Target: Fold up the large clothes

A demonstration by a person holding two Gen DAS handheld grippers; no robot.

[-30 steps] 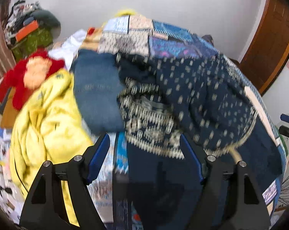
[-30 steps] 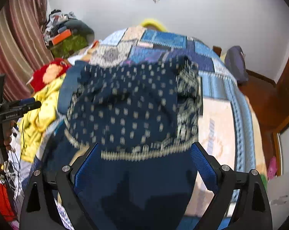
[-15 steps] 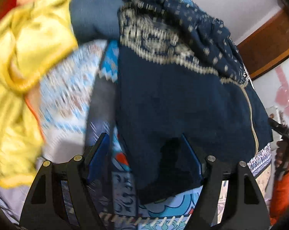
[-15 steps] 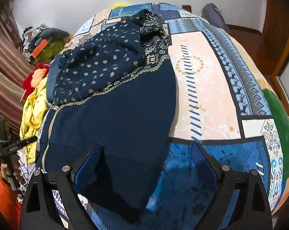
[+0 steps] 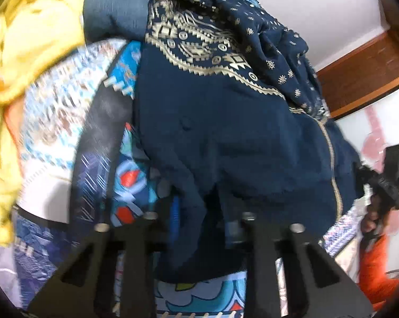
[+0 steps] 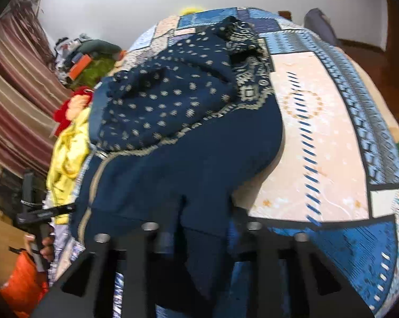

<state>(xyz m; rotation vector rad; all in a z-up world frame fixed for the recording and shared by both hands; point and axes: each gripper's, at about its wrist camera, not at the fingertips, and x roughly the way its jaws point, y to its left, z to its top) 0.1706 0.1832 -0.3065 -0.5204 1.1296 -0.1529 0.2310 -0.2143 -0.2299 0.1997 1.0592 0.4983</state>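
Left gripper (image 5: 199, 212): jaws closing, a bunch of the navy garment (image 5: 225, 132) hem between them; pads look to be biting the cloth. Right gripper (image 6: 199, 228): same, jaws closing on the near hem at the other corner. So we have both near corners of one edge pinched.

Garment runs away from both tools, spread across the patchwork bedspread (image 6: 318, 132). Near half is plain navy, lying fairly flat with soft ripples. Far half is already doubled back on itself: dotted cream print with a geometric border band (image 5: 199, 47), lumpy and bunched at the far end.

Progress, our read: early. One rough fold exists; no neat rectangle yet. Left to do: lift this hem, carry it over the far part, flatten.

Fabric looks thin, woven, limp, so expect sag between grips.

Left of the left tool: crumpled yellow cloth (image 5: 27, 53), untouched.
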